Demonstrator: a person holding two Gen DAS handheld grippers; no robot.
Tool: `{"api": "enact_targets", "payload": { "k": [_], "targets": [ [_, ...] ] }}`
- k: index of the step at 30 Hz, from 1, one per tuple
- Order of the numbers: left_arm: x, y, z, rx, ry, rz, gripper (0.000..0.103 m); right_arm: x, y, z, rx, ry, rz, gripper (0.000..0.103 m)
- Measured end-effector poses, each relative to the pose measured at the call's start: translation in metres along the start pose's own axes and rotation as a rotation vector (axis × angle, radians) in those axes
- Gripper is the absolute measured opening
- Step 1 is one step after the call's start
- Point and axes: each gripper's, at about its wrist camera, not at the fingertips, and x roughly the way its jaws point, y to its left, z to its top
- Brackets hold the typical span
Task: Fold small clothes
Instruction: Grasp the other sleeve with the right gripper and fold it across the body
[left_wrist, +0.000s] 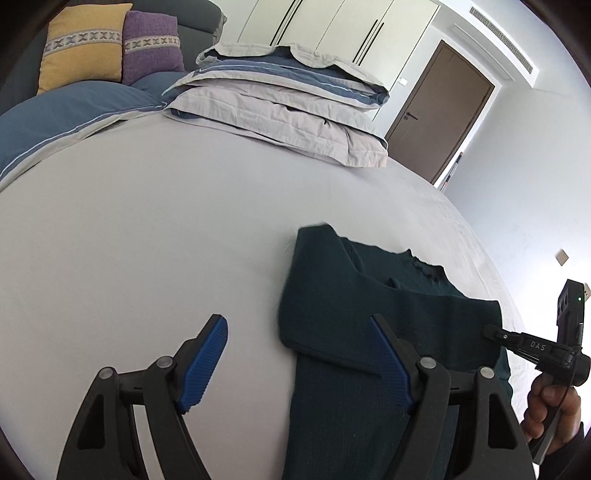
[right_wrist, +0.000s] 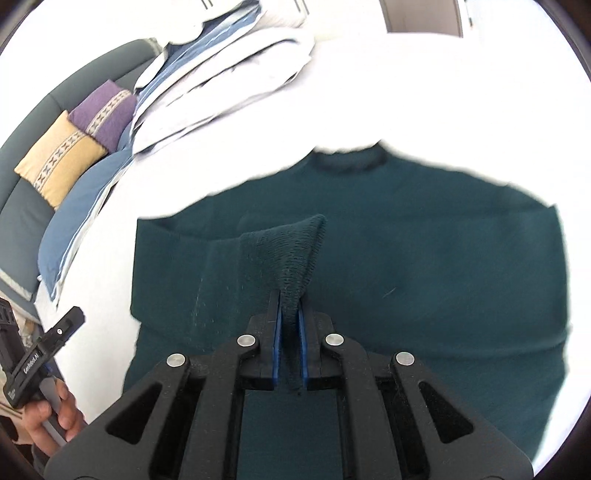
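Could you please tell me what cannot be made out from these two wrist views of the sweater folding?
- Lower hem of the dark green knitted sweater: hidden in the right wrist view by the right gripper, and cut off by the bottom edge in the left wrist view.
- Grey bedsheet: overexposed to blank white in the right wrist view.
- Sweater collar: motion-blurred in the right wrist view.

Pale grey bed (left_wrist: 147, 221), folded duvet stack (left_wrist: 291, 99) at 12 o'clock, yellow cushion (left_wrist: 83, 44) and purple cushion (left_wrist: 151, 46) at 11, brown door (left_wrist: 439, 110) at 1.
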Motion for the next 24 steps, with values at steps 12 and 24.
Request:
{"api": "enact_targets", "payload": {
  "k": [12,24],
  "targets": [
    [0.084,-0.018,0.045,0.062,0.067,0.083,0.075,0.04,-0.082,-0.002,0.079,0.044,-0.058,0.006],
    [0.13,-0.024,0.045,0.098,0.124,0.149,0.067,0.013,-0.062,0.019,-0.066,-0.126,-0.095,0.006]
  ]
}}
